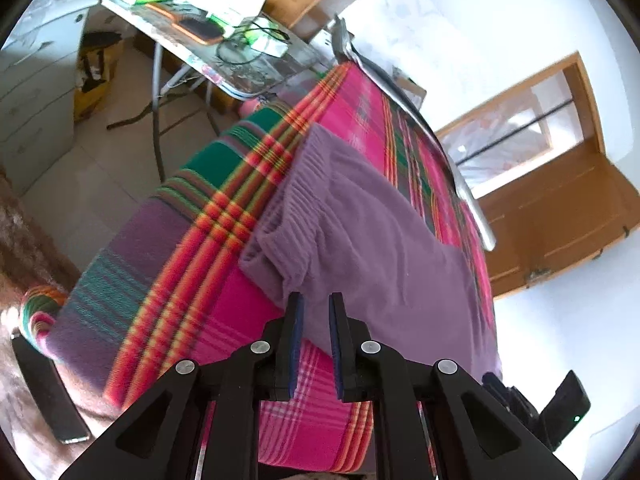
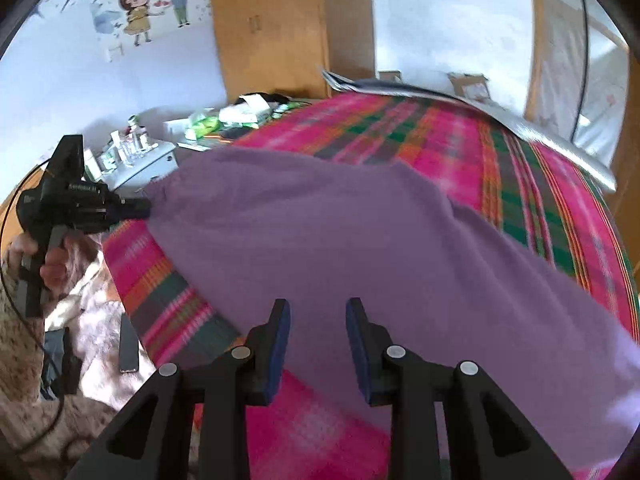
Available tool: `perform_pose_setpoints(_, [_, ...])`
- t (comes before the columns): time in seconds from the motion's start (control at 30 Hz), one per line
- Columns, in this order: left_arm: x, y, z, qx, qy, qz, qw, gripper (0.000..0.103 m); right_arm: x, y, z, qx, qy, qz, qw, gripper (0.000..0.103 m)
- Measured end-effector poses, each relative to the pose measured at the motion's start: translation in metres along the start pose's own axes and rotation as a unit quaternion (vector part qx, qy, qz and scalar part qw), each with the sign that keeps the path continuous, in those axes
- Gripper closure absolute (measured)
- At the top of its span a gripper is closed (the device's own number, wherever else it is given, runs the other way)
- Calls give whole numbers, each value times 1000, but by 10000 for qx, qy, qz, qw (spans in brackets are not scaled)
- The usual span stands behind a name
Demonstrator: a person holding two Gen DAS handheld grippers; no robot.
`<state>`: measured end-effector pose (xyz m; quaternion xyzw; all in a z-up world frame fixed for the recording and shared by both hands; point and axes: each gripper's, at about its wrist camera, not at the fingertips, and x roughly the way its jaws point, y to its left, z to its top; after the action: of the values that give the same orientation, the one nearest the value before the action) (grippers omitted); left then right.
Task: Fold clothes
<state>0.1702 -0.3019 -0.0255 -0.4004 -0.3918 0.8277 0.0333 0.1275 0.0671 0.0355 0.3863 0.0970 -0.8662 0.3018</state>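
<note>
A purple knitted sweater (image 1: 380,248) lies spread over a bed covered with a pink plaid blanket (image 1: 192,240). Its ribbed cuff and hem point toward the far left. My left gripper (image 1: 316,300) is shut on the sweater's near edge, with purple fabric pinched between the blue pads. In the right wrist view the sweater (image 2: 340,232) stretches in a taut corner to the left gripper (image 2: 136,204), held by a person's hand (image 2: 52,264). My right gripper (image 2: 318,306) hovers over the sweater's near edge. Its jaws stand apart, both blue pads bare, and cloth lies under the gap.
A folding table (image 1: 256,68) with cables, packets and a phone stands beyond the bed's corner, beside white drawers (image 1: 36,92). A silver sheet (image 2: 552,136) runs along the bed's far edge. A wooden door (image 1: 560,220) stands behind. A dark phone (image 2: 129,344) rests on fluffy fabric.
</note>
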Motion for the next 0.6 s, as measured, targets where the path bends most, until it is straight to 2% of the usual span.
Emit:
perform_pose_setpoints(0.13, [-12,16,3,-227,-211,272,9991,88,29,33,21,-415,169,341,9984,73])
perform_pose_setpoints(0.37, [-20,33,6,-492,-283,186,9982,88,71,99,40,-894,272,832,9921,73])
perform_pose_setpoints(0.6, [-17,42,11,-758,-221,-96,9968,88,95,164,51,-1869,247,920,9777,73])
